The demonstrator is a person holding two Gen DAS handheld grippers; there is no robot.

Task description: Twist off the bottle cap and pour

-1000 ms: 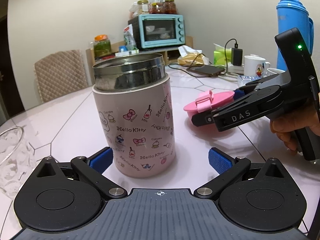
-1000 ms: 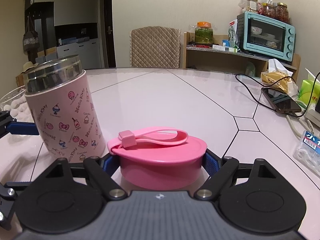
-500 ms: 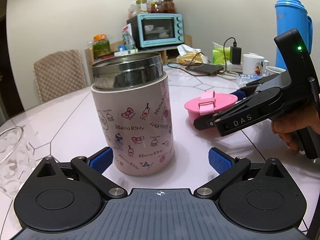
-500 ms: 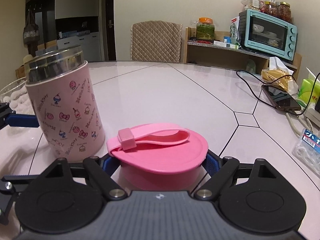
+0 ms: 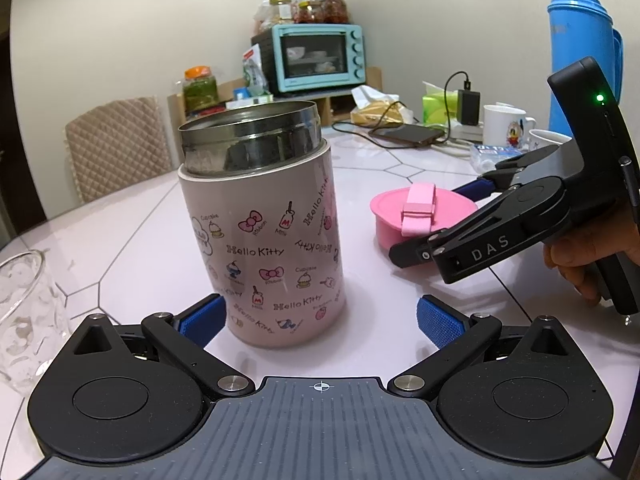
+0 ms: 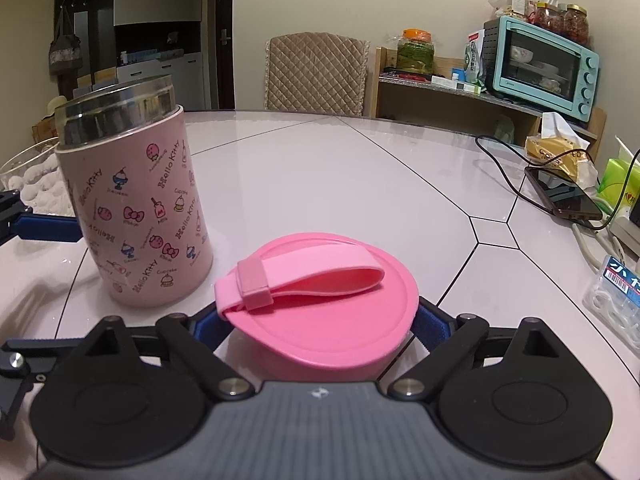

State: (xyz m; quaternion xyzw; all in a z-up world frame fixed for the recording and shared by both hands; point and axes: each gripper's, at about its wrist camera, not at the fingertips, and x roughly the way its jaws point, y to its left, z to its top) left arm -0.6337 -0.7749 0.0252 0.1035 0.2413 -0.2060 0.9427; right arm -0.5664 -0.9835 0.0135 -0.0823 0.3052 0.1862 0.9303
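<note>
The pink Hello Kitty bottle (image 5: 276,248) stands upright on the table with its steel mouth uncovered; it shows too in the right wrist view (image 6: 140,216). My left gripper (image 5: 320,316) is open, its blue pads either side of the bottle's base, the right pad clearly apart from it. The pink cap (image 6: 320,304) with its strap lies tilted between the jaws of my right gripper (image 6: 320,326), which are opening, the pads just off its rim. From the left wrist view the cap (image 5: 420,212) rests on the table right of the bottle, with the right gripper (image 5: 434,220) around it.
A clear glass (image 5: 24,312) stands at the left by the bottle. At the far right are a phone on a cable (image 6: 564,196), mugs (image 5: 502,124), a blue thermos (image 5: 580,48) and a small packet (image 6: 616,300). A chair (image 6: 316,72) and toaster oven (image 6: 540,68) stand behind the table.
The right gripper's jaws have spread apart from the pink cap, which has tipped from level to tilted and sunk lower. The bottle and the left gripper have stayed put.
</note>
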